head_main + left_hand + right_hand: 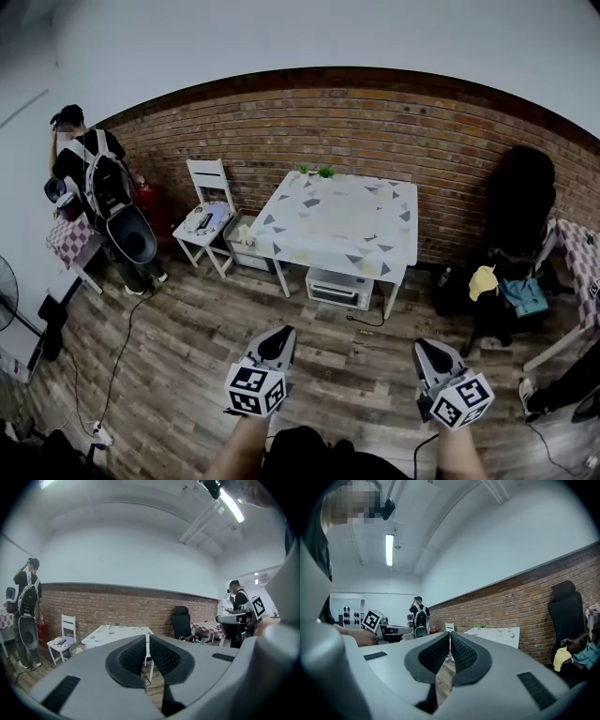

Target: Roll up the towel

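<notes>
A white table (342, 225) with a grey-triangle pattern stands against the brick wall, across the wooden floor from me. A paler square patch (345, 219) lies flat at its middle; I cannot tell whether it is the towel. My left gripper (279, 336) and right gripper (424, 347) hang side by side over the floor, well short of the table. Both point toward it. In the left gripper view the left gripper (146, 637) has its jaws shut with nothing between them. The right gripper (450, 634) looks the same in its own view, shut and empty.
A white chair (208, 220) with small items stands left of the table, and a grey box (339, 286) sits under it. A person with a backpack (98, 187) stands far left. A black office chair (518, 202) is at the right. Cables (122, 347) trail across the floor.
</notes>
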Tool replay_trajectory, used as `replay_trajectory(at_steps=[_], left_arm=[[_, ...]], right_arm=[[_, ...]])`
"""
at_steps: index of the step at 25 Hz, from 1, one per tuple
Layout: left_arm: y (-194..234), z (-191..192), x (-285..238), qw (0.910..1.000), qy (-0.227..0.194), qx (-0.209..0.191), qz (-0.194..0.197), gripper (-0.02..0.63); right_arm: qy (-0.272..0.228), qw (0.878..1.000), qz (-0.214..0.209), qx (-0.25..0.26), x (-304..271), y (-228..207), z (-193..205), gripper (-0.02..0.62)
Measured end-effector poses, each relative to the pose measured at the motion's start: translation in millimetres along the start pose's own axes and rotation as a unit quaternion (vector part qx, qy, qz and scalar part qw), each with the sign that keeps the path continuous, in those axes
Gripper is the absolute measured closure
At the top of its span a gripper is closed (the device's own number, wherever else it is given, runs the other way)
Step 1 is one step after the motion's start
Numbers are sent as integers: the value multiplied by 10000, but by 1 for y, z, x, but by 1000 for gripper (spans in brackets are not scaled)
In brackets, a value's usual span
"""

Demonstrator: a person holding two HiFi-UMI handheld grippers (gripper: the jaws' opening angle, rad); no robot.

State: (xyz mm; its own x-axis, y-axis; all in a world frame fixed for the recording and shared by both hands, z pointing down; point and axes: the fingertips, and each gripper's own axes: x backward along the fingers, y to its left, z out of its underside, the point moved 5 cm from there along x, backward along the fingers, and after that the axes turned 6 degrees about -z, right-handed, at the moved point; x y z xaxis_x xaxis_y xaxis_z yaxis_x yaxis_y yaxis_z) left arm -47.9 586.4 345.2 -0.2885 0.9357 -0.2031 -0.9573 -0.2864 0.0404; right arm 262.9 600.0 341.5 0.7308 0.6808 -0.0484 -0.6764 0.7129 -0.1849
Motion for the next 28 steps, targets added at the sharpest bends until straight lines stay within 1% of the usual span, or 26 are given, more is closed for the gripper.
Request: replay_trajectory(at_steps=[5, 10, 14, 21, 25, 28], left_arm=[[-3, 3, -5, 10000, 20, -18, 9, 584], [0, 6, -21, 10000, 51, 27, 75, 584], [5, 4, -42, 9998, 14, -103, 164, 584], [36, 2, -97, 9994, 40, -129, 319, 584], [63, -2, -136, 9985, 128, -270, 453, 584], [85, -3, -169, 9976, 208, -287, 601, 584]], right_arm=[[3, 9999, -79, -76, -1, -4, 7, 553], [126, 9999, -79, -59, -10, -13, 8, 546], [202, 9998, -45, -14, -27, -28, 6, 545], [416, 9991, -90, -1, -86, -57, 5, 545], [581, 9982, -93, -80, -134, -75, 5, 545], [784, 9968, -122, -128, -174, -89, 11, 545]])
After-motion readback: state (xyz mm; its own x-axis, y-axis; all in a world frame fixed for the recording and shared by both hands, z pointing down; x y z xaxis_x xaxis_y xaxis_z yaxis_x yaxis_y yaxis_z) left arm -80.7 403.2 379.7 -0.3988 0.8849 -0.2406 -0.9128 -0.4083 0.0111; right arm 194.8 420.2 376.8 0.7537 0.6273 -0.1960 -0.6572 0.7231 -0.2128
